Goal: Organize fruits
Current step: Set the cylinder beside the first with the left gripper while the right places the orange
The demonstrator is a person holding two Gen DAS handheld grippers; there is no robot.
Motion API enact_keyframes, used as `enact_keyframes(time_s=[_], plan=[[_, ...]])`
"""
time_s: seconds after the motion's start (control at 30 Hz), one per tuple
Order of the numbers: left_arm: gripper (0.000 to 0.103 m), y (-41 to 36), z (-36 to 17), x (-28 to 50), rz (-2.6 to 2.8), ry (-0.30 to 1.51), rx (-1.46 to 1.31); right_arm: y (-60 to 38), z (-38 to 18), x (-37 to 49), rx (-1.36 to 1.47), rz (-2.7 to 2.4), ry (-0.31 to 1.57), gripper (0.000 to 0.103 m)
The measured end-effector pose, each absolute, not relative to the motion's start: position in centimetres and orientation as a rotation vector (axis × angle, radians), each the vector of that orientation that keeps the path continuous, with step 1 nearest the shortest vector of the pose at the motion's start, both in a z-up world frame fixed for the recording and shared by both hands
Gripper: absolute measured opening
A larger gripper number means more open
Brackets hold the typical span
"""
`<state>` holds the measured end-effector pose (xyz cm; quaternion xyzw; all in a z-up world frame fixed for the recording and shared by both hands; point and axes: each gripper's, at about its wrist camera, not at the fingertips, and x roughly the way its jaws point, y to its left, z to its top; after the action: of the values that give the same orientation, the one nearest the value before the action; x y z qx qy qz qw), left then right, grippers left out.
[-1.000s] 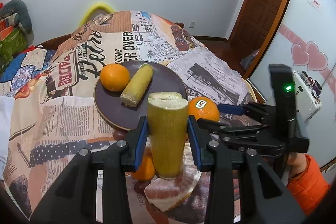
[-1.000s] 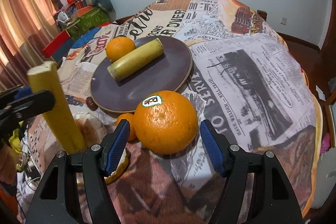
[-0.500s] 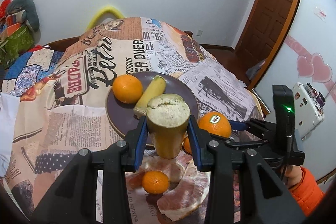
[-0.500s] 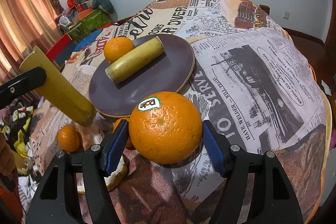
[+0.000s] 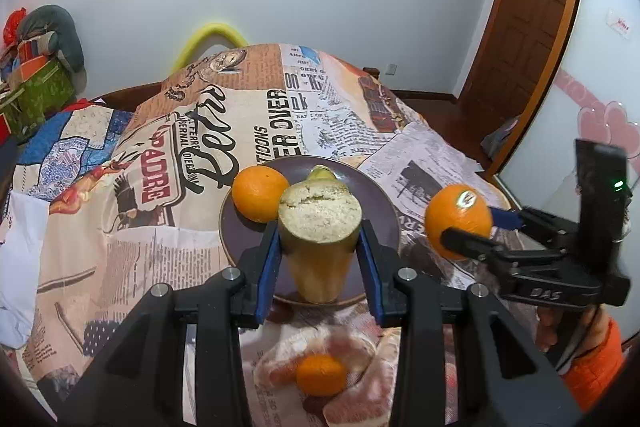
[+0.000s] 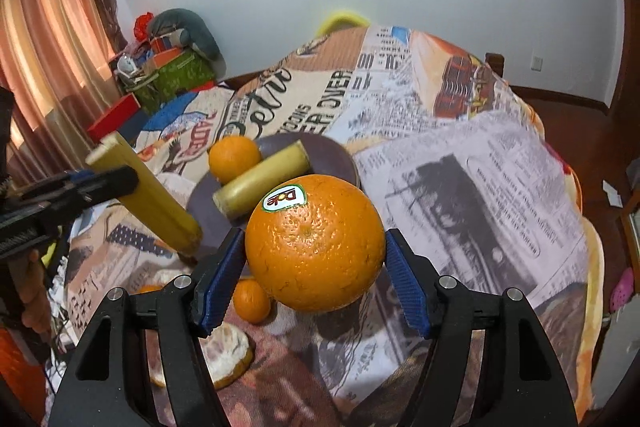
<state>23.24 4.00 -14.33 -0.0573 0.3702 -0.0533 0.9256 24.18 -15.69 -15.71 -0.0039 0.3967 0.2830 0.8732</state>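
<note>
Left gripper (image 5: 319,247): pointed forward and slightly down over the near rim of the dark plate (image 5: 380,203). Blue pads clamped on both sides of a yellow-green sugarcane piece (image 5: 318,227), held tilted with its pale cut end facing the camera. In the right wrist view the same piece (image 6: 148,193) slants down toward the plate's near left edge; whether its lower end touches the plate, cannot tell.

Right gripper (image 6: 314,267): held level, off to the right of the left gripper and just right of the plate. Fingers spread moderately wide, closed on a large orange with a Dole sticker (image 6: 314,243), sticker facing up. The orange is clear of the cloth. In the left wrist view this orange (image 5: 458,221) sits between the right gripper's fingers, beside the plate's right rim. Person's hand in an orange sleeve (image 5: 592,351) behind it.

On the plate, beyond both grippers: a plain orange (image 5: 259,193) and a second sugarcane piece (image 6: 262,183), touching each other.

Below the grippers on the newspaper-print cloth (image 5: 160,187): two small mandarins (image 5: 321,374), (image 6: 251,299) and peeled pomelo segments (image 5: 360,399).
</note>
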Motion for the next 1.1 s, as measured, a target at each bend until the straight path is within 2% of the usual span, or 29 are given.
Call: enact_keyframes(time_s=[0.73, 1.1], plan=[[0.037, 1.4, -18.0, 32.6, -0.186, 0.865, -0.068, -15.3, -17.5, 28.3, -0.008, 0.612, 0.838, 0.067], [0.037, 1.6, -18.0, 33.1, -0.210, 0.859, -0.074, -14.5, -18.1, 28.9, -0.032, 0.621, 0.852, 0.067]])
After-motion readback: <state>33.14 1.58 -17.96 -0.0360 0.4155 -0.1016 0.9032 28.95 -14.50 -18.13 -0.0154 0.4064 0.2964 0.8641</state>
